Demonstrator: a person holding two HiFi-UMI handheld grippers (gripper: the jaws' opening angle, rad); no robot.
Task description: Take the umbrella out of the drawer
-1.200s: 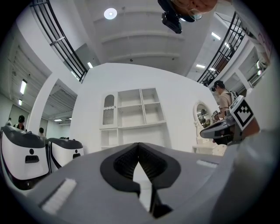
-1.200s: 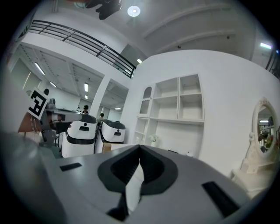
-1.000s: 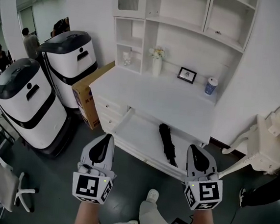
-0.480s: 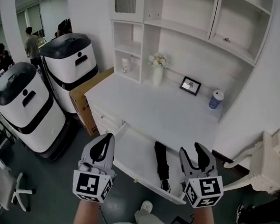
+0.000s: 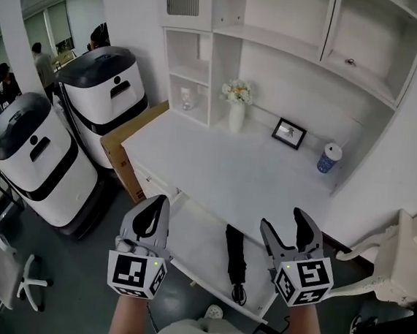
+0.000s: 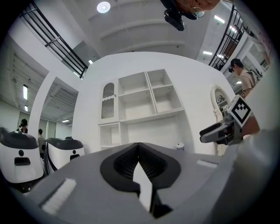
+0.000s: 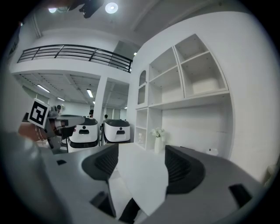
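Black umbrella (image 5: 234, 264) lies in the open drawer (image 5: 193, 251), long axis back-to-front, handle by drawer's front. R tongs (image 5: 282, 221), just opened wide, empty, are nearer, drawer's right end; L tongs (image 5: 156, 210) pinched together, left end.
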